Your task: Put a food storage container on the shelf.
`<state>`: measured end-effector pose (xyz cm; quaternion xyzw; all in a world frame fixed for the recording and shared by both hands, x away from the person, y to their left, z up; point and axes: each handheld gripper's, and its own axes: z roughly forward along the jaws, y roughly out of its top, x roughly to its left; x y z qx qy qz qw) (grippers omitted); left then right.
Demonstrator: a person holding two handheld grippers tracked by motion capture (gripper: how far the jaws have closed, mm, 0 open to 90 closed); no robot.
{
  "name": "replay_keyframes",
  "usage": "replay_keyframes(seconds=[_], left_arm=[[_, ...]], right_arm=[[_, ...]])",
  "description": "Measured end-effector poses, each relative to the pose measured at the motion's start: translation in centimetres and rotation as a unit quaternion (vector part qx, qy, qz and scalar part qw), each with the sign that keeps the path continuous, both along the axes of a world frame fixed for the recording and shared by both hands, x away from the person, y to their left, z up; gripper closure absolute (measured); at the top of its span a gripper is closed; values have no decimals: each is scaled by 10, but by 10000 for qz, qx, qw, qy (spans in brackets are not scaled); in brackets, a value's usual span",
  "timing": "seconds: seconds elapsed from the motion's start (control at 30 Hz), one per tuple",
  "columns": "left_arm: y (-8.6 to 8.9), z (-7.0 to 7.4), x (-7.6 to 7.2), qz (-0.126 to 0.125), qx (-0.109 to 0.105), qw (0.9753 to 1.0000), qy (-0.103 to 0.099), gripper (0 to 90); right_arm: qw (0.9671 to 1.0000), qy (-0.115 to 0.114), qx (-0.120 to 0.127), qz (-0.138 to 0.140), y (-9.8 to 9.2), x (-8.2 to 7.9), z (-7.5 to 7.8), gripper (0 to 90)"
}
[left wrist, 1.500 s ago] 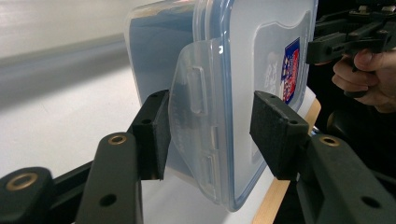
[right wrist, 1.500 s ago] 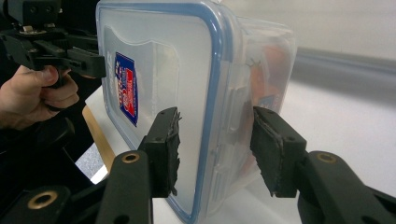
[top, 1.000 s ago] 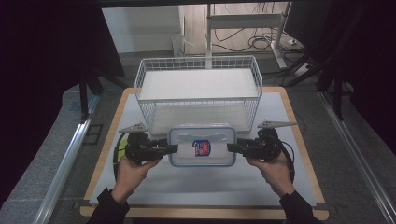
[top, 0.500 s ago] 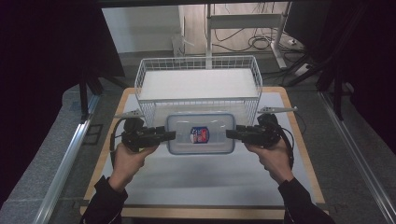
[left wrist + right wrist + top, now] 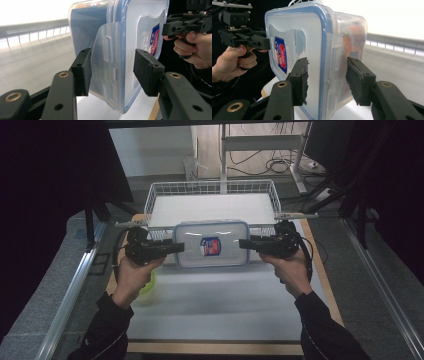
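A clear plastic container (image 5: 211,244) with a blue-rimmed lid and a red-and-blue label hangs level above the table, just in front of the wire basket (image 5: 210,184). My left gripper (image 5: 179,246) is shut on its left end, and my right gripper (image 5: 244,243) is shut on its right end. In the left gripper view the pads of the left gripper (image 5: 115,72) clamp the container (image 5: 125,37) over its latch flap. In the right gripper view the right gripper (image 5: 328,80) squeezes the opposite end of the container (image 5: 312,37).
The white wire basket stands at the far side of the table, its floor bare. A white mat (image 5: 215,305) covers the wooden table (image 5: 327,285). A yellow-green object (image 5: 150,282) lies under the left hand. Dark stands and cables flank the table.
Both grippers have carried the container away from the person, toward the basket's front wall, and it appears higher off the mat.
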<state>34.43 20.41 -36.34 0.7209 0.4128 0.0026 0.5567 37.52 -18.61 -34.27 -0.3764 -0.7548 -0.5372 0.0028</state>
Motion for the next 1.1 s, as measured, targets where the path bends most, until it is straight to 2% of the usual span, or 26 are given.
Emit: replay_keyframes(seconds=[0.23, 0.33, 0.7, 0.9, 1.1], left_arm=[[3, 19, 11, 3, -26, 10000, -46, 500], [5, 31, 19, 18, -16, 10000, -94, 501], [10, 56, 45, 47, -36, 9999, -154, 501], [11, 66, 58, 92, -75, 9998, -166, 501], [12, 69, 71, 135, -72, 9997, -176, 501]], right_arm=[[9999, -123, 70, -7, 3, 13, 22, 531], [9998, -133, 127, -14, 4, 19, 30, 532], [9993, -185, 301, -110, 8, 42, 51, 532], [9990, -170, 377, -153, 9, 55, 58, 532], [9985, -134, 501, -157, 9, 71, 57, 532]])
